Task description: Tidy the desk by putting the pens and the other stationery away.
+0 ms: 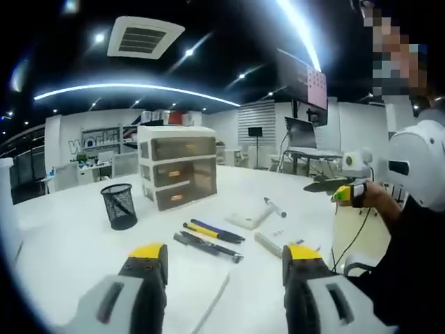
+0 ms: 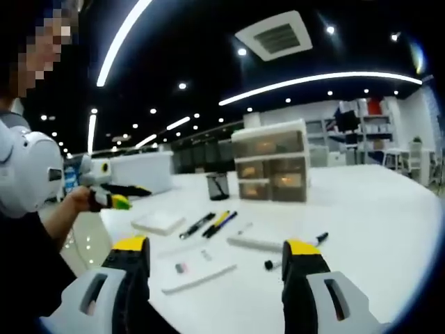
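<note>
Several pens (image 1: 208, 236) lie side by side on the white desk (image 1: 83, 264), one of them yellow, ahead of my left gripper (image 1: 224, 261), whose jaws stand wide apart and hold nothing. A black-tipped marker (image 1: 274, 207) and a white pad (image 1: 247, 219) lie farther back. The black mesh pen cup (image 1: 119, 206) stands at the left, beside a three-drawer unit (image 1: 177, 165). My right gripper (image 2: 215, 254) is open and holds nothing, low over the desk before the pens (image 2: 208, 224), a marker (image 2: 306, 241), a small cap (image 2: 268, 265) and a flat white strip (image 2: 201, 275). Behind them stand the cup (image 2: 217, 186) and the drawers (image 2: 272, 161).
A person sits at the desk's edge; a hand holds the right gripper (image 1: 350, 191) at the right of the left gripper view, and the left gripper (image 2: 108, 195) at the left of the right gripper view. A white pad (image 2: 158, 222) lies near that edge. Office furniture stands far behind.
</note>
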Demonstrator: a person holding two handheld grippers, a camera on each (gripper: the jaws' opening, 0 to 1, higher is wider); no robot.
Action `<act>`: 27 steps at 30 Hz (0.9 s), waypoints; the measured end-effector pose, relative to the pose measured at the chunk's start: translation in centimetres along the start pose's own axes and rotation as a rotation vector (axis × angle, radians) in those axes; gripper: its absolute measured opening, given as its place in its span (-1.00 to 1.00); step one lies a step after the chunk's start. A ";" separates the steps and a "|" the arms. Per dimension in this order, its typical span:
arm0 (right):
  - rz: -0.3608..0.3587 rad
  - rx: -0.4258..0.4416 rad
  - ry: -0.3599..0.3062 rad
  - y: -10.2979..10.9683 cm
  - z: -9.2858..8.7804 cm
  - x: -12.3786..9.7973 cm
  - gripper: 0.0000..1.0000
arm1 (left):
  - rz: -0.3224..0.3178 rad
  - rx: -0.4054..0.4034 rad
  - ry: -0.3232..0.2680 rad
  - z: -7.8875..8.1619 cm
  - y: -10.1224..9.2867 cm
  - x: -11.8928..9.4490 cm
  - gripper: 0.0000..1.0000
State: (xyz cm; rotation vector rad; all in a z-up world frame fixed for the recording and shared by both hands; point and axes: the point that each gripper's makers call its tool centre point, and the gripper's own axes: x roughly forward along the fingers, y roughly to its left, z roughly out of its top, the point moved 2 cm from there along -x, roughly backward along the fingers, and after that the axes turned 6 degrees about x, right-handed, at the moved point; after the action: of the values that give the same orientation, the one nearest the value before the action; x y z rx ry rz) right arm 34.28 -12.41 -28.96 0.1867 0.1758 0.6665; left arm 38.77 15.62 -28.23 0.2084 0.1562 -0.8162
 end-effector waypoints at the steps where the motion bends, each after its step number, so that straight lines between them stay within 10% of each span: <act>1: -0.003 -0.012 0.008 -0.1 0.1 0.0 0.47 | 0.001 0.005 0.003 -0.1 0.0 0.0 0.33; 27: 0.089 -0.366 0.412 -3.4 1.7 2.8 0.50 | 0.022 -0.039 -0.017 -2.6 -0.2 -3.2 0.32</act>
State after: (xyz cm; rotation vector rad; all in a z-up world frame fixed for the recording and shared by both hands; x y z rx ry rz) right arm 38.84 -13.54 -28.33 -0.2998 0.4374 0.8093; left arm 36.30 18.41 -30.05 0.1661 0.1532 -0.7923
